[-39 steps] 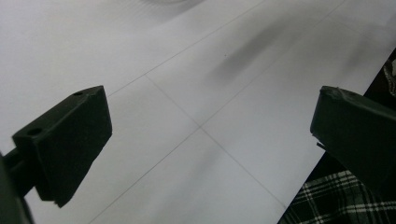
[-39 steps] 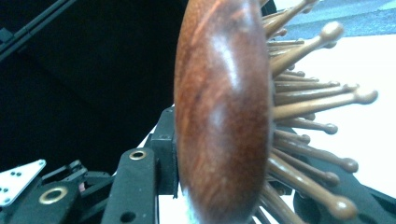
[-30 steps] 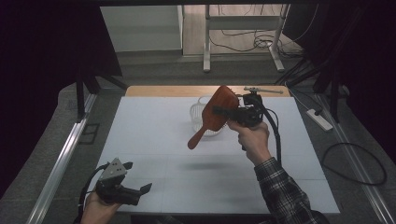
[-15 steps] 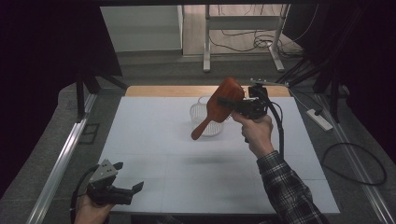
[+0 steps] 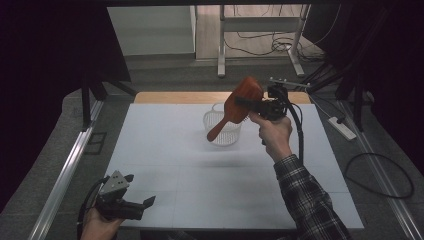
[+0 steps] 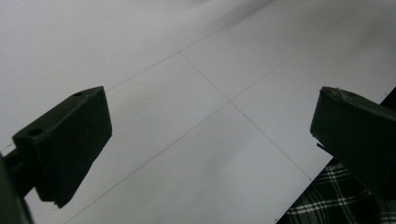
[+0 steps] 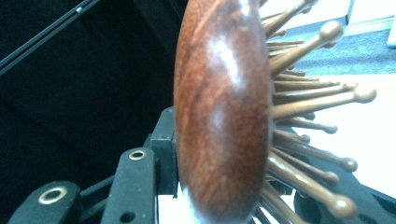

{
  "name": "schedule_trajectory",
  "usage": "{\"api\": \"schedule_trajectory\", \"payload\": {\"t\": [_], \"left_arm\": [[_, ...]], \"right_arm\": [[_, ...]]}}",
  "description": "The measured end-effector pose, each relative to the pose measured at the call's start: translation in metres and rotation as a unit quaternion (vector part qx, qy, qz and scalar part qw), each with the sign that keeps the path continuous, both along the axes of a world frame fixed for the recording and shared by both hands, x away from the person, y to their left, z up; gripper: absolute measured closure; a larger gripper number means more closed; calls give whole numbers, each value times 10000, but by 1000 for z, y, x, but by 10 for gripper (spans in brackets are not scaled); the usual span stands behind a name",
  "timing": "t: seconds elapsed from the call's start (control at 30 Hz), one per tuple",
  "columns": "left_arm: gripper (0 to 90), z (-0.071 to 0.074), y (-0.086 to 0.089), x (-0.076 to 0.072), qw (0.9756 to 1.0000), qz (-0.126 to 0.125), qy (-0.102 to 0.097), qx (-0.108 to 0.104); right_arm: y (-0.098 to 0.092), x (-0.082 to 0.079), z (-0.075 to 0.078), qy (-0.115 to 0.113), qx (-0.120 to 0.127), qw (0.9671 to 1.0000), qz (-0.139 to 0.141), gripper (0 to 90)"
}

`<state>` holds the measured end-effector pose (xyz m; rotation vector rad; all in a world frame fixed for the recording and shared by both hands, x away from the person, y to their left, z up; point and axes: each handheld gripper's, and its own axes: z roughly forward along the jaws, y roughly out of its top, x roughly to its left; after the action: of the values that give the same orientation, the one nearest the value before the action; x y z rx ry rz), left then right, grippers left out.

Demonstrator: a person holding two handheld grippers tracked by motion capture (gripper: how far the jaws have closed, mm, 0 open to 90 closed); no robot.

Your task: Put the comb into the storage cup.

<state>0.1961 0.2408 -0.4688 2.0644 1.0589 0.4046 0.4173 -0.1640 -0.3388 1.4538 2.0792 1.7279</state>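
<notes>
A wooden brush [image 5: 239, 102] is hanging in the air above the far middle of the table [image 5: 165, 150], its oval head uppermost and its handle slanting down and to the left, so that the handle tip is showing in front of a white basket [image 5: 221, 128]. The right gripper [image 5: 252, 104] is clamping the brush by its head, one jaw against the smooth back and the other among the bristles. In the right gripper view the head [image 7: 223, 112] is standing edge-on, glossy and reddish brown, with round-tipped wooden pins fanning out to the right and a black jaw pressing its left side. The right hand [image 5: 272, 134] is gripping the tool from below, and a plaid sleeve [image 5: 310, 202] is running down to the bottom edge. The basket is sitting on the table under the brush, and whether the handle is touching it cannot be told. The left gripper [image 5: 142, 205] is lying low at the near left corner of the table, held by the left hand [image 5: 97, 226], with its jaws spread wide and nothing between them. In the left gripper view those jaws are framing bare white tabletop [image 6: 196, 93] crossed by thin lines, with a patch of plaid cloth [image 6: 336, 205] at the lower right.
</notes>
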Motion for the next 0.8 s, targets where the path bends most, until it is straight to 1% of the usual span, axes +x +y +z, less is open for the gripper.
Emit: {"api": "schedule_trajectory", "payload": {"t": [0.2,0.37,0.5,0.63,0.8], "left_arm": [[0,0,0,1,10000,-60,68,36],[0,-1,0,2,9999,-72,104,19],[0,-1,0,2,9999,-71,109,11],[0,-1,0,2,9999,-85,115,15],[0,-1,0,2,9999,-90,123,17]], "right_arm": [[-4,7,0,-3,-3,9999,-120,562],[-6,13,0,-19,-26,9998,-198,561],[-7,18,0,-50,-41,9996,-271,561],[-8,22,1,-60,-4,9993,-358,561],[-7,28,0,-67,-56,9989,-451,561]]}}
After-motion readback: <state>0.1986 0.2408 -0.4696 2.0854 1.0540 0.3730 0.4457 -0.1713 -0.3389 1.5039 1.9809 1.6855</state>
